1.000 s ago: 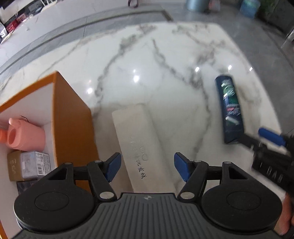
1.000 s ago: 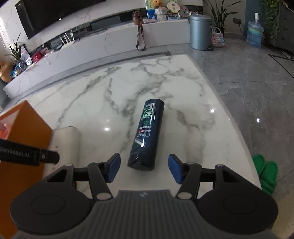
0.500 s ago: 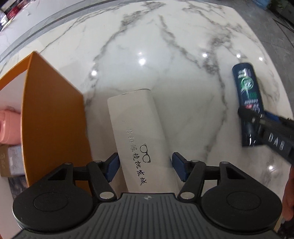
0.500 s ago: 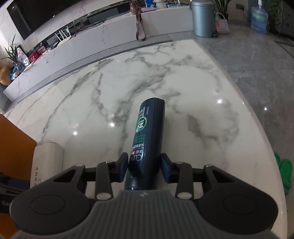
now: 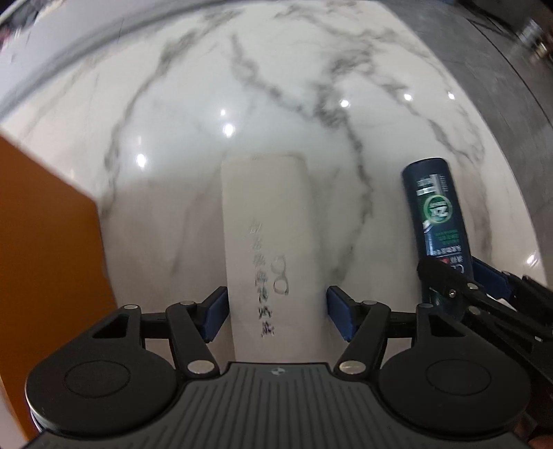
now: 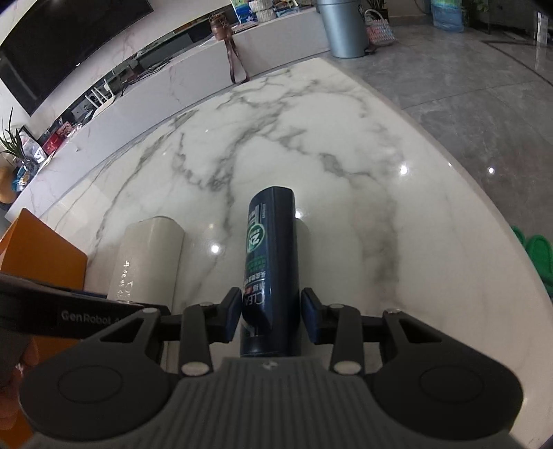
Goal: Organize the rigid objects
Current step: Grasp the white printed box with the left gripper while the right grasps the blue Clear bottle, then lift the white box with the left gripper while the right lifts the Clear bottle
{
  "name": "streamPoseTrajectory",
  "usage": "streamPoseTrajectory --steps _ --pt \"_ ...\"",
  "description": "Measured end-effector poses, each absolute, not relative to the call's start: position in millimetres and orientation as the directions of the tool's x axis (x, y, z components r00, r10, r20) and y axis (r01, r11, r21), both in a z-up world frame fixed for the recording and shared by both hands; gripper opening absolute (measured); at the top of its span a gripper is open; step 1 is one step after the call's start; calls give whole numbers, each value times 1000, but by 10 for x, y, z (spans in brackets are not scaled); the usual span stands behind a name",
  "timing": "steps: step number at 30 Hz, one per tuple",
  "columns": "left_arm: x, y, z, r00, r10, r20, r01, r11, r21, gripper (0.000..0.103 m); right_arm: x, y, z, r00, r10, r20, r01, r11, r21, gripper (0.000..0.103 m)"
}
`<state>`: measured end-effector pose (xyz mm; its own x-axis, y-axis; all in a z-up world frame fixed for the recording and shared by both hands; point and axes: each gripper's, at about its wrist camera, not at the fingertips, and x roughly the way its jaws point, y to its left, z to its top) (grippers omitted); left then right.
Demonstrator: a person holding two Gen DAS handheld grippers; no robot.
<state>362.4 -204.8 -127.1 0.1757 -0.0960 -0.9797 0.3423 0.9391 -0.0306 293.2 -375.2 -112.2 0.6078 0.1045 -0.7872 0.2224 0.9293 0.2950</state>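
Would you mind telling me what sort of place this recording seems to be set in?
Most likely a home living room: a large dark television on the wall, a long low cabinet beneath it, and a marble table on a tiled floor.

Beyond the marble table (image 6: 345,145) we see a grey bin (image 6: 344,27), a dark screen (image 6: 62,45) at its far left, green slippers (image 6: 535,255) beside its right edge.

right gripper (image 6: 270,316) | opening | astride dark bottle (image 6: 271,262) (lying on marble)

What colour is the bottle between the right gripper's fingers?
Dark navy bottle with a green-and-white label, clearest in the right wrist view.
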Motion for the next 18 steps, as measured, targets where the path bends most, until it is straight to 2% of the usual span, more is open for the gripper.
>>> streamPoseTrajectory --steps 3,7,10,13,18 --pt "3582 -2095 -1292 223 -77 -972 367 930 10 84 2945 -3781 -1133 623 103 -776 222 927 301 43" --pt "3599 -2095 -1287 224 -77 -971 331 944 2 84 2961 -3813 -1148 638 114 -762 214 924 318 45" --pt "3623 -2118 -1300 211 -65 -975 334 943 9 92 2973 -3759 -1146 642 100 -760 197 936 290 49" --pt "3616 -2081 -1310 212 -68 -975 341 940 8 97 2981 -3731 -1149 645 78 -760 191 947 259 48" --pt "3541 -2041 -1301 253 -97 -963 371 929 4 98 2975 -3728 -1153 649 72 -758 184 951 248 48"
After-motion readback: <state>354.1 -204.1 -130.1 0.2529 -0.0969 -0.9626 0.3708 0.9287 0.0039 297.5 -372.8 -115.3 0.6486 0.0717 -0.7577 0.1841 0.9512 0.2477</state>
